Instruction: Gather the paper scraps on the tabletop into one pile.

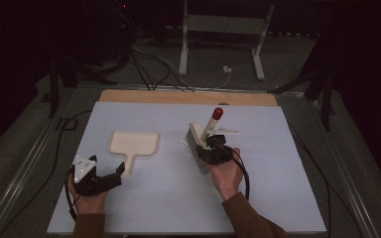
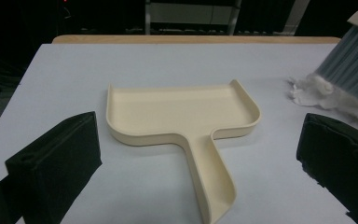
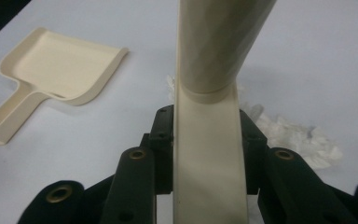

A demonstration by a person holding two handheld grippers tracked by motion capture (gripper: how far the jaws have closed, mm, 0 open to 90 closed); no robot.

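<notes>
1. While the right gripper has its jaws clamped tight on the cream handle of the brush, the bristles rest on the worktop right of its middle, touching a small heap of crumpled white scraps.
2. The left gripper sits near the front left corner with its jaws wide apart and nothing between them; the handle end of the dustpan lies just ahead of them, not yet gripped.
3. To do this step well, I judge the left jaws should close on the dustpan handle first and press its open lip flat, facing the scraps.
4. The brush should then sweep in short, low strokes toward the pan, bristles kept down so the light scraps do not scatter.
5. Bare worktop lies between the heap and the pan, so nothing blocks the sweep.
6. Beyond the far edge stand a white frame and loose cables on the floor, well apart from the work.
</notes>
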